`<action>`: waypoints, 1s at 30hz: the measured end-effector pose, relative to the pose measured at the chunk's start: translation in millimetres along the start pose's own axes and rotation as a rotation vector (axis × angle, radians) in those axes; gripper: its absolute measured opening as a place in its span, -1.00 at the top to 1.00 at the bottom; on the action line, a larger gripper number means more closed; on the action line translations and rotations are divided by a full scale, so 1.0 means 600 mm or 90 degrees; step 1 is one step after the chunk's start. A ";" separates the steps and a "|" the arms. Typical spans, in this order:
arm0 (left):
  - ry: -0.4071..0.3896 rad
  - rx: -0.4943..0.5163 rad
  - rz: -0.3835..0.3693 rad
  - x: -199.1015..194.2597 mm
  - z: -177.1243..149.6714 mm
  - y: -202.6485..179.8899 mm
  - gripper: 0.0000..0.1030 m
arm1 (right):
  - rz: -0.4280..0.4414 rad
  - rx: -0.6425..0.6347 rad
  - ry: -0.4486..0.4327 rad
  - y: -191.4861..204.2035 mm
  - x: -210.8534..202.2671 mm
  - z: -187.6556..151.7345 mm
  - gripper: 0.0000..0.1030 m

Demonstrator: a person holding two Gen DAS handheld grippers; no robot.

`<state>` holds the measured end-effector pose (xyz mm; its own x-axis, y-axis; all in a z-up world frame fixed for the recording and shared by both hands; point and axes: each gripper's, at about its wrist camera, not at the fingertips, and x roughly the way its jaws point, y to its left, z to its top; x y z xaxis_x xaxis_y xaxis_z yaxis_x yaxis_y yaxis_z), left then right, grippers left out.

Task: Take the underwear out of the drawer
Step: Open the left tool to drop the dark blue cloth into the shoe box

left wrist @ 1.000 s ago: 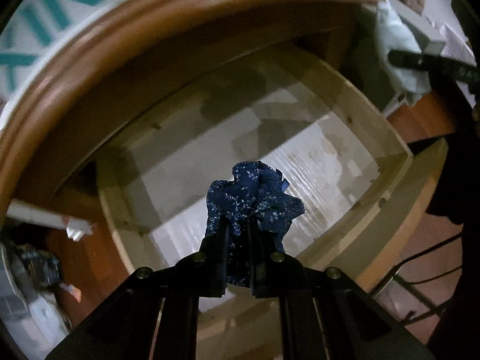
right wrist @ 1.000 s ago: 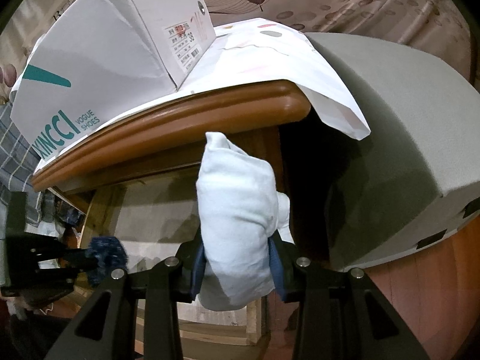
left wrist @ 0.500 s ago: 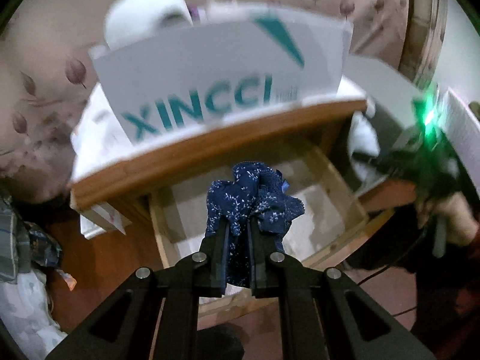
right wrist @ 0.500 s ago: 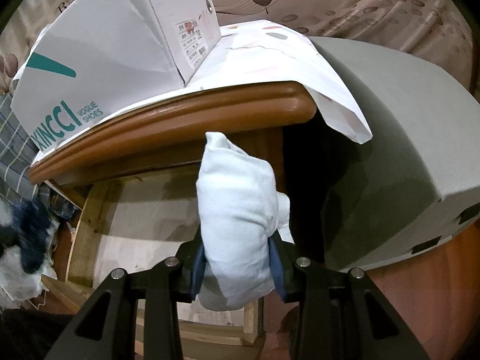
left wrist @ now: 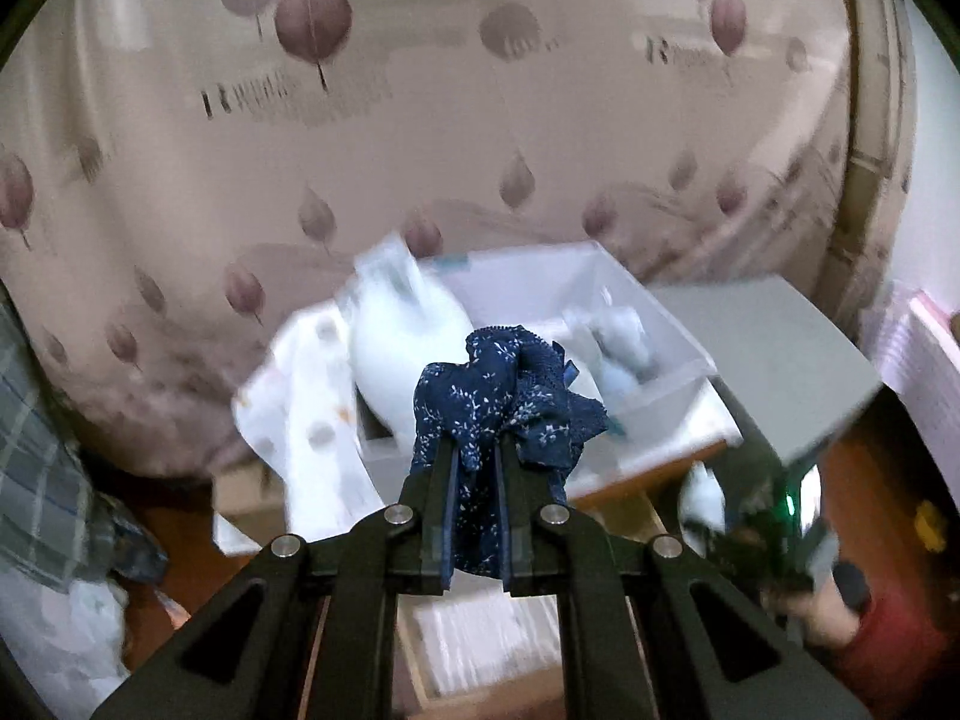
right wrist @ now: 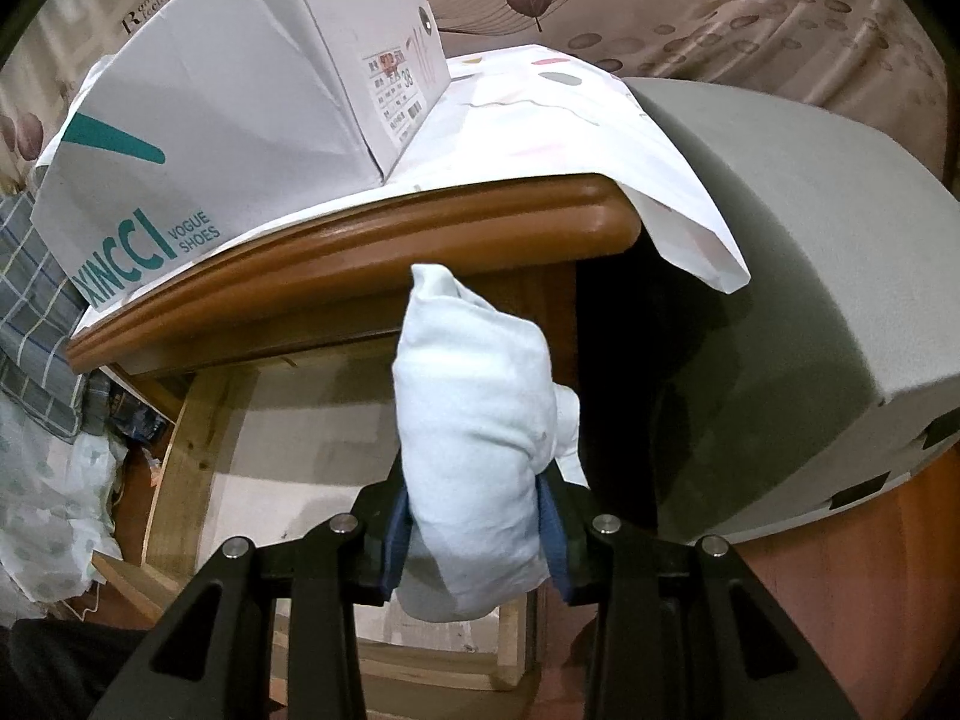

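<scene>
While my left tongs [left wrist: 474, 468] stay clenched on the navy floral underwear [left wrist: 504, 396], the bunched cloth stands up between the pads, raised above the white shoe box [left wrist: 654, 324], which looks blurred. My right tongs [right wrist: 477, 516] grip a pale blue folded underwear [right wrist: 474, 420], clamped at both sides, over the open wooden drawer [right wrist: 180, 468]. Beyond it: brown counter edge [right wrist: 360, 252], paper sheet [right wrist: 600, 132] draped over the corner, XINCCI box [right wrist: 228, 114] on top, grey block [right wrist: 810, 276] just beside, leaf-print curtain [right wrist: 720, 6] farthest.
</scene>
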<state>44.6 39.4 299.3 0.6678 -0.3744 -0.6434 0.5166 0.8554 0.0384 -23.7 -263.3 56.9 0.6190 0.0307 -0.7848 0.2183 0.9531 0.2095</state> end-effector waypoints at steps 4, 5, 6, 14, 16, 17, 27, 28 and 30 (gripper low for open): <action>-0.007 0.007 -0.010 0.020 0.062 -0.008 0.83 | 0.003 0.000 0.000 0.001 0.000 0.001 0.29; -0.006 0.001 -0.011 0.032 0.076 -0.008 0.82 | 0.001 -0.001 -0.001 0.001 0.000 0.001 0.29; -0.003 -0.003 -0.009 0.042 0.084 -0.008 0.82 | -0.002 0.000 -0.001 0.000 0.000 0.001 0.29; 0.053 -0.081 -0.003 0.137 0.105 -0.001 0.83 | -0.014 -0.002 -0.002 0.001 0.002 0.001 0.29; 0.053 -0.080 0.000 0.147 0.108 -0.006 0.83 | -0.015 -0.010 -0.003 0.005 0.002 0.000 0.29; 0.056 -0.078 0.001 0.153 0.111 -0.009 0.83 | -0.018 -0.014 -0.003 0.006 0.002 0.000 0.29; 0.093 -0.095 0.039 0.220 0.120 0.010 0.85 | -0.029 -0.016 -0.005 0.005 0.002 0.000 0.29; 0.096 -0.096 0.043 0.227 0.117 0.012 0.85 | -0.027 -0.016 -0.005 0.005 0.002 0.000 0.29; 0.096 -0.101 0.040 0.237 0.110 0.015 0.85 | -0.027 -0.019 -0.005 0.006 0.003 0.001 0.29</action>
<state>179.5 -29.7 258.5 0.6021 -0.2711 -0.7510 0.3783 0.9252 -0.0307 -21.6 -260.3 56.7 0.6158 -0.0131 -0.7878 0.2224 0.9621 0.1578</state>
